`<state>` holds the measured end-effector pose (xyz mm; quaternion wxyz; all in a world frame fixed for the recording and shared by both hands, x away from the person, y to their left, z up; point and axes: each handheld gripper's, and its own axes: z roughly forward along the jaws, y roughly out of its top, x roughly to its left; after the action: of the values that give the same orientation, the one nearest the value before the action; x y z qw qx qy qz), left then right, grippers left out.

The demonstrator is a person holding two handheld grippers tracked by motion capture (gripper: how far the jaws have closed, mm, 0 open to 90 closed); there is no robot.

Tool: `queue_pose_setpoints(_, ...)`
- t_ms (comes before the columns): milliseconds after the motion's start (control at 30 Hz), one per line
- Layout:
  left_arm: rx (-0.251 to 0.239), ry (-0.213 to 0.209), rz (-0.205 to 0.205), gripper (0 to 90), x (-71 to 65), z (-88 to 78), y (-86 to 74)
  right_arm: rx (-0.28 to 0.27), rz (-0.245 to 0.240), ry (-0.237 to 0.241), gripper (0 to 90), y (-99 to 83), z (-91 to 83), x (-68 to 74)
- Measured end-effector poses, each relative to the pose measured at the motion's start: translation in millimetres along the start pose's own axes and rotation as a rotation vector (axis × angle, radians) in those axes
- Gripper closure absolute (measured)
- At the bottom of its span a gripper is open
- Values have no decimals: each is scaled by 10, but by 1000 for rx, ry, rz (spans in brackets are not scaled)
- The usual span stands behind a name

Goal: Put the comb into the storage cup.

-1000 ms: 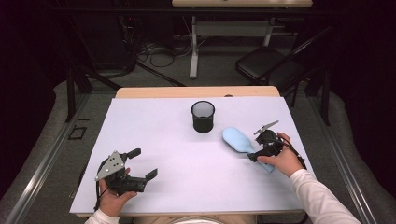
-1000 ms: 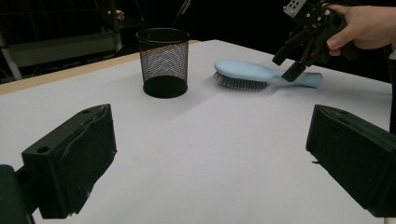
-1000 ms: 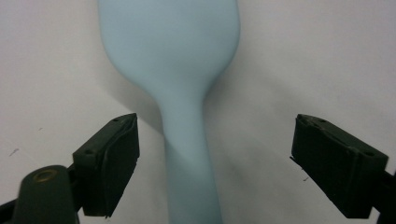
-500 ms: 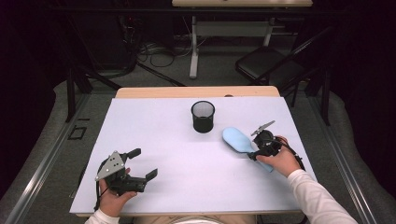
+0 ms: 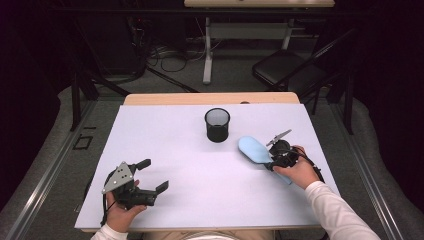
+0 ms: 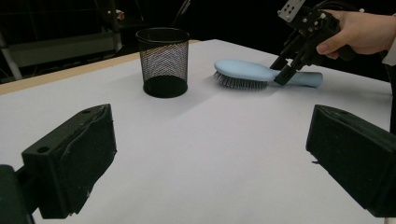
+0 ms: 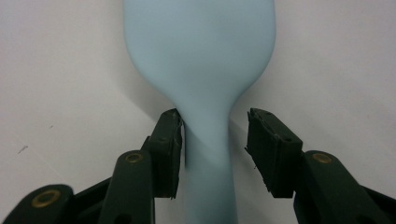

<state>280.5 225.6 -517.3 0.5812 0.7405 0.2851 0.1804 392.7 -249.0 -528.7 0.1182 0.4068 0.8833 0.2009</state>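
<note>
In the lower left of the high view, the left gripper (image 5: 152,175) rests low over the white table (image 5: 165,135), held in the person's left hand (image 5: 121,212); its jaws stand wide apart with nothing between them, and its own view shows bare tabletop in the gap. Just above the middle of the high view, a black mesh pen cup (image 5: 217,124) stands upright and well apart from both grippers. To the right of it, near but not touching, a light blue hairbrush (image 5: 253,149) lies flat with its bristles down, its head toward the cup and its handle running to the lower right. The right gripper (image 5: 270,164), in the right hand (image 5: 299,171), straddles the brush's neck. In the right gripper view its jaws have just been closing with the neck between them: the left pad (image 7: 169,151) touches the neck, while a narrow gap separates the right pad from it.
</note>
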Motion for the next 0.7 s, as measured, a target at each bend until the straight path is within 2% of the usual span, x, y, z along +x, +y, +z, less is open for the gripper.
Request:
queue_pose_setpoints(67, 1, 4, 1, 15, -4, -1, 0, -6, 16, 7, 568, -3, 16, 5)
queue_pose_setpoints(167, 1, 4, 1, 17, -3, -1, 0, -5, 4, 4, 586, -4, 32, 0)
queue_pose_setpoints(200, 0, -1, 1, 17, 0, -1, 0, 12, 2, 0, 588, 1, 22, 3)
queue_pose_setpoints(300, 0, 0, 1, 17, 1, 0, 0, 2, 3, 1, 593, 0, 42, 11)
queue_pose_setpoints(333, 0, -1, 1, 17, 1, 0, 0, 23, -9, -7, 596, 8, 32, 6)
queue_pose_setpoints(400, 1, -1, 1, 17, 1, 1, 0, 4, -3, -4, 609, 8, 54, 19)
queue_pose_setpoints(500, 2, -1, 2, 17, 1, 1, -2, 28, -14, -7, 624, 19, 53, 24)
queue_pose_setpoints(533, 2, -1, 1, 18, 1, 0, -2, 13, -15, -1, 630, 16, 68, 26)
queue_pose_setpoints(700, -1, -4, 0, 18, 4, -1, -2, 16, -11, 7, 652, 20, 72, 27)
